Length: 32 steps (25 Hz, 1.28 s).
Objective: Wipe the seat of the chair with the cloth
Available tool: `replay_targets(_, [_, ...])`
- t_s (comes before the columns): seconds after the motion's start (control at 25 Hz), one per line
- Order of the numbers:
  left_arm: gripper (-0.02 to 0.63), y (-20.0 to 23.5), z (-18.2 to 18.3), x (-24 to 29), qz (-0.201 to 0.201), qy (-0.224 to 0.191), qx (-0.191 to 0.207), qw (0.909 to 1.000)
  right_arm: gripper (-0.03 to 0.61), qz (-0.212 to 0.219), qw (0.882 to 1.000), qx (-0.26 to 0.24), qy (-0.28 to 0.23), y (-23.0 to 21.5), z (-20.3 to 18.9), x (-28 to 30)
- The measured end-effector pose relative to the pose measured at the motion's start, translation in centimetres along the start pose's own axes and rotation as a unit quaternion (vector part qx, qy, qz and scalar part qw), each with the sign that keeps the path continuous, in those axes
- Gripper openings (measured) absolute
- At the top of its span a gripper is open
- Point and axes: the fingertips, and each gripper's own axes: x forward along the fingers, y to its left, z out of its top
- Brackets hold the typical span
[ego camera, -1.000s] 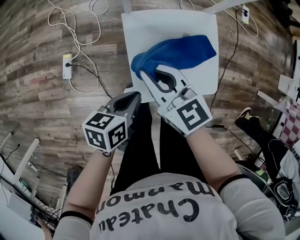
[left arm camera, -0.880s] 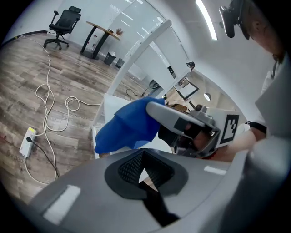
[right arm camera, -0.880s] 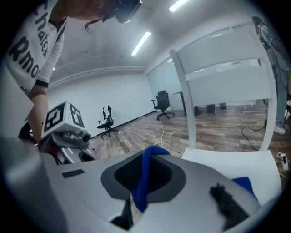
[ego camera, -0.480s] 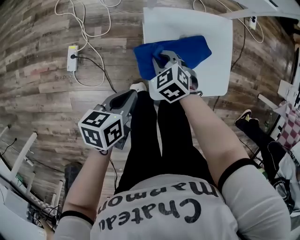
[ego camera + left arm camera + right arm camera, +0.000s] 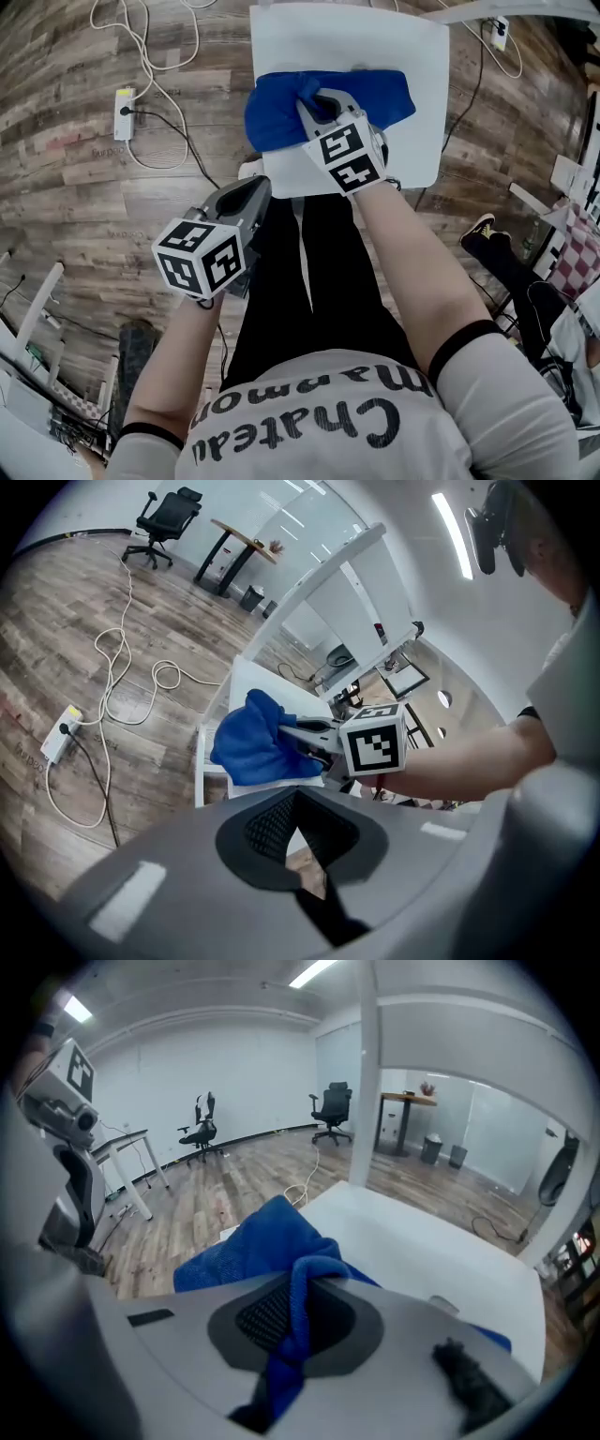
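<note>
A blue cloth [image 5: 281, 108] lies spread across the white chair seat [image 5: 412, 56], its left end hanging a little over the seat's left edge. My right gripper [image 5: 307, 94] is shut on a fold of the cloth [image 5: 305, 1279] near its middle and presses it on the seat [image 5: 422, 1241]. My left gripper [image 5: 255, 192] hangs over the floor in front of the seat's near left corner, shut and holding nothing. In the left gripper view the cloth [image 5: 251, 744] and the right gripper [image 5: 302, 731] show ahead on the seat [image 5: 239, 682].
White cables [image 5: 159, 56] and a power strip [image 5: 123, 113] lie on the wooden floor left of the chair. A black cable [image 5: 473, 84] runs down the right side. The person's dark-trousered legs [image 5: 309, 281] stand right before the seat. Office chairs [image 5: 328, 1115] and desks stand farther off.
The right gripper has dragged the cloth leftwards across the seat, so that its left end now overhangs the left edge. The left gripper has stayed where it was.
</note>
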Motion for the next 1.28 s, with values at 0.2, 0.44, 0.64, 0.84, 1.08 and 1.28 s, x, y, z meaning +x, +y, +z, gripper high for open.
replay_targets(0.2, [0.006,-1.5,-1.4,2.3,0.002,0.031,0.012,0.9994,0.028,-0.016,0.999,0.038,-0.009,-3.2,-3.3,-2.6])
replay_targets(0.44, [0.006,-4.7,-2.0,5.6,-0.014,0.05,0.033,0.9981,0.028,-0.067,0.994,0.085,-0.013,-8.7,-8.3,-7.0])
replay_targets(0.64, [0.006,-6.7,-3.1,7.7,-0.021,0.069,0.045,0.9964,0.028,-0.113,0.987,0.114,-0.013,-12.8,-12.2,-10.4])
replay_targets(0.84, [0.007,-7.4,-4.1,8.9,-0.021,0.084,0.049,0.995,0.028,-0.148,0.98,0.136,-0.007,-16.0,-14.9,-12.7])
replay_targets(1.08, [0.007,-7.8,-4.5,9.7,-0.02,0.086,0.052,0.9947,0.029,-0.179,0.971,0.161,-0.005,-18.3,-17.0,-14.5])
replay_targets(1.28, [0.006,-7.9,-4.7,9.7,-0.02,0.085,0.051,0.9949,0.028,-0.223,0.957,0.185,0.014,-20.2,-18.5,-16.0])
